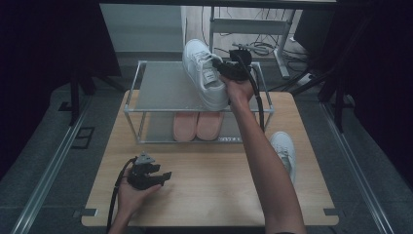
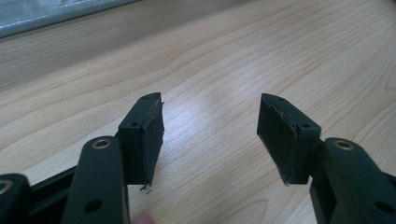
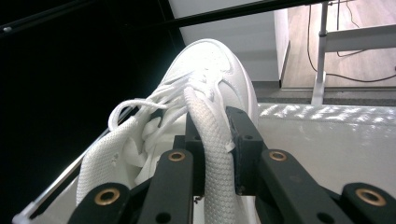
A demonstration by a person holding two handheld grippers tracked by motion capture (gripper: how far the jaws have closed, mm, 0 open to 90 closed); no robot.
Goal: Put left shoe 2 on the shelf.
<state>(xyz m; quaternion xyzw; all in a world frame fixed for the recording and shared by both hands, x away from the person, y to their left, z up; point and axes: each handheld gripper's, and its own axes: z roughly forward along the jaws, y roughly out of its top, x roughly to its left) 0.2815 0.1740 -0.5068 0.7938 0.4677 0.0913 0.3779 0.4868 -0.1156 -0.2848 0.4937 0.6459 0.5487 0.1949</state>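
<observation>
From the high view, the right hand-held gripper [image 1: 229, 72] holds a white shoe [image 1: 203, 73] over the top shelf of a small metal rack [image 1: 134, 105]. The shoe is tipped, with its toe pointing away from the person. The rack stands at the back of the wooden counter [image 1: 204, 190]. On the bottom shelf of the rack lies a pair of pink shoes [image 1: 197, 126], side by side. A second white shoe [image 1: 284, 150] lies on the counter to the right of the rack, partly behind the person's right arm.

The right gripper view shows the grip up close. The right hand-held gripper [image 3: 215, 154] is clenched on the padded edge of the white shoe's [image 3: 205, 74] opening, one jaw inside and one outside. The laces hang loose just to the left of the jaws.

The left hand-held gripper [image 1: 155, 176] rests low near the front left of the counter, held in the person's left hand [image 1: 127, 195]. The left gripper view shows the left hand-held gripper [image 2: 210, 130] released, jaws wide apart, with bare counter wood [image 2: 224, 56] between them.
</observation>
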